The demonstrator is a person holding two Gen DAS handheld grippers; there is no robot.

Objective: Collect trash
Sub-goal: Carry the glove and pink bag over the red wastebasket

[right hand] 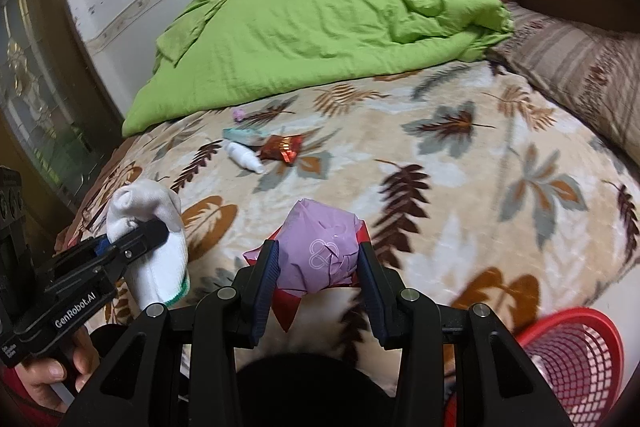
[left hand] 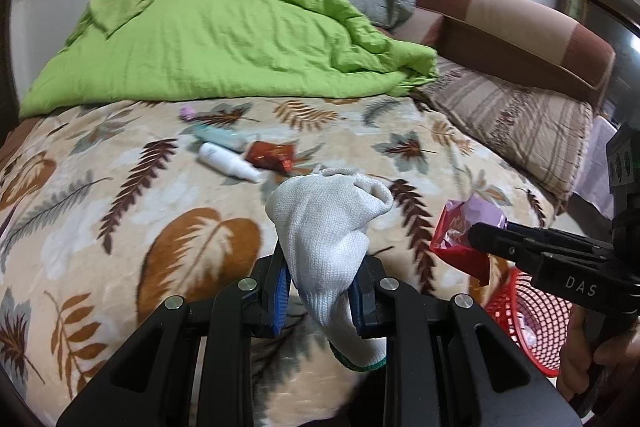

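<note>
My left gripper (left hand: 320,279) is shut on a white knit glove (left hand: 324,223) with a green cuff, lifted above the leaf-patterned bed cover. The same glove (right hand: 148,227) shows at the left of the right wrist view, clamped by that gripper (right hand: 132,239). My right gripper (right hand: 318,263) is shut on a crumpled lilac and red wrapper (right hand: 316,247), also seen at the right of the left wrist view as the wrapper (left hand: 464,227). A red mesh basket (right hand: 580,355) (left hand: 528,311) stands low beside the bed.
On the bed cover (left hand: 120,187) lie a white bottle (left hand: 228,163), a teal tube (left hand: 220,139), a red foil packet (left hand: 272,155) and a small pink item (left hand: 187,113). A green quilt (left hand: 224,35) and pillows (left hand: 508,123) lie behind. A hand (right hand: 48,371) holds the left tool.
</note>
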